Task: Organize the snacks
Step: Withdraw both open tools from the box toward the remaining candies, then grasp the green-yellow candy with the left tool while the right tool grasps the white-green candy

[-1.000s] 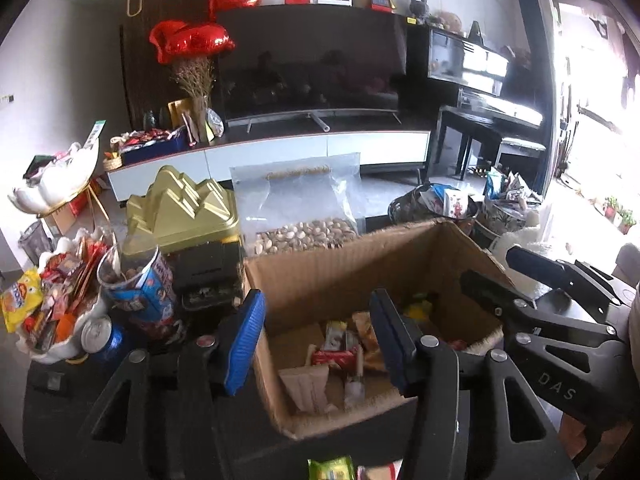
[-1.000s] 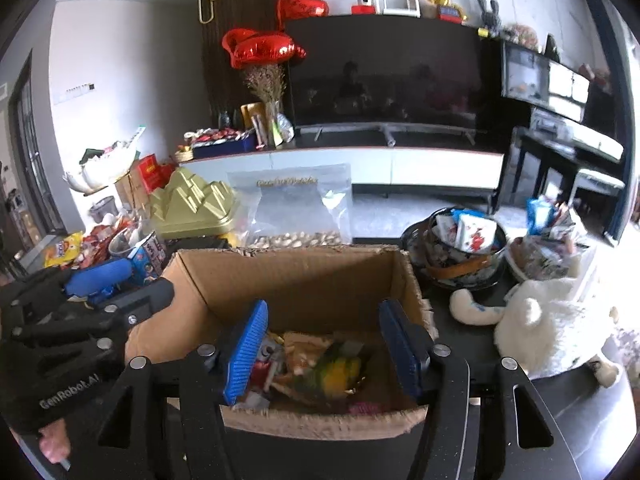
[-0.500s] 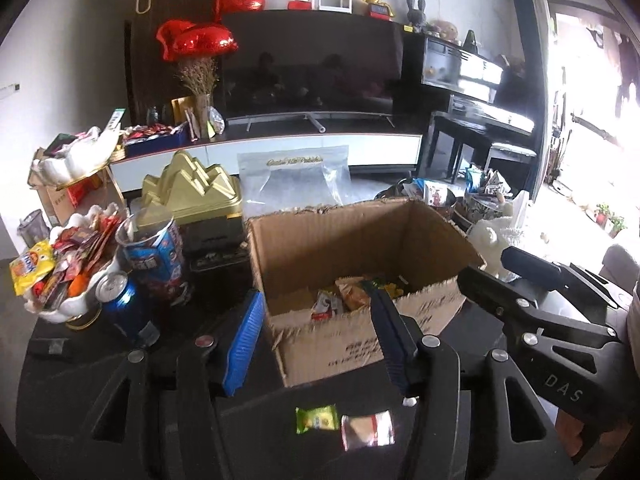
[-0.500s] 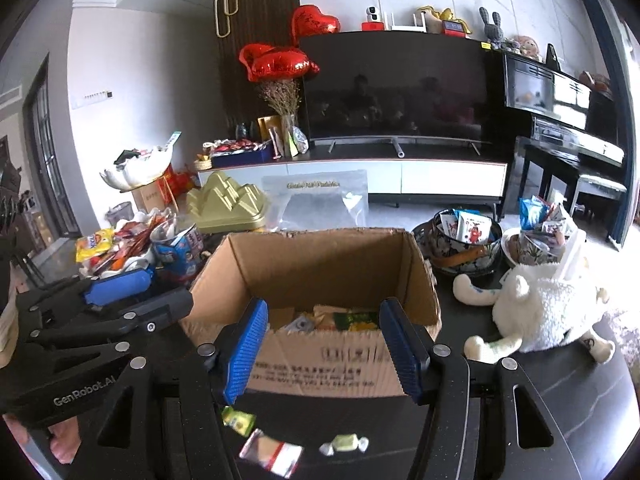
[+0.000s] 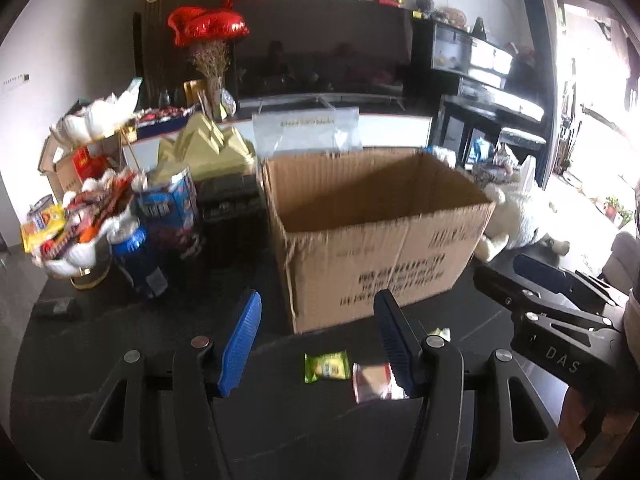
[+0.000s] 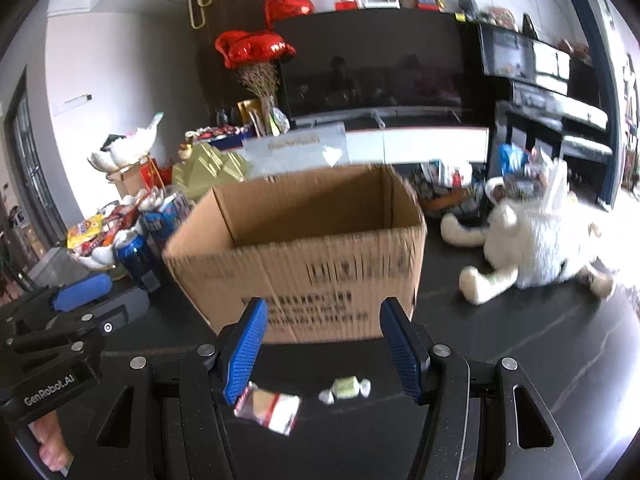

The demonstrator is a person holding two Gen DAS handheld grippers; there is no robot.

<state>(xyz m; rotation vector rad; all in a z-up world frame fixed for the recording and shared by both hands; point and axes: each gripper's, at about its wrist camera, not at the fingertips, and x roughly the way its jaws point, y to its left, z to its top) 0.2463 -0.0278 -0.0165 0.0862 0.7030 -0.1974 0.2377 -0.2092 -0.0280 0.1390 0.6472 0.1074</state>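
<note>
An open cardboard box (image 5: 372,236) stands on the dark table; it also shows in the right wrist view (image 6: 304,248). Its inside is hidden from here. In front of it lie a green snack packet (image 5: 325,366), a silver-and-red packet (image 5: 374,382) and a pale wrapped candy (image 5: 440,334). In the right wrist view the silver packet (image 6: 267,404) and the candy (image 6: 345,388) lie between my fingers. My left gripper (image 5: 320,336) is open and empty above the packets. My right gripper (image 6: 322,352) is open and empty, low over the table.
A white bowl of snacks (image 5: 72,228), a blue can (image 5: 138,256) and a snack tub (image 5: 170,204) stand left of the box. A gold box (image 5: 206,150) and clear bag (image 5: 306,130) are behind. A white plush toy (image 6: 532,240) lies right.
Both grippers have pulled back and dropped from over the box to the table in front of it. The loose packets have come into view between the fingers.
</note>
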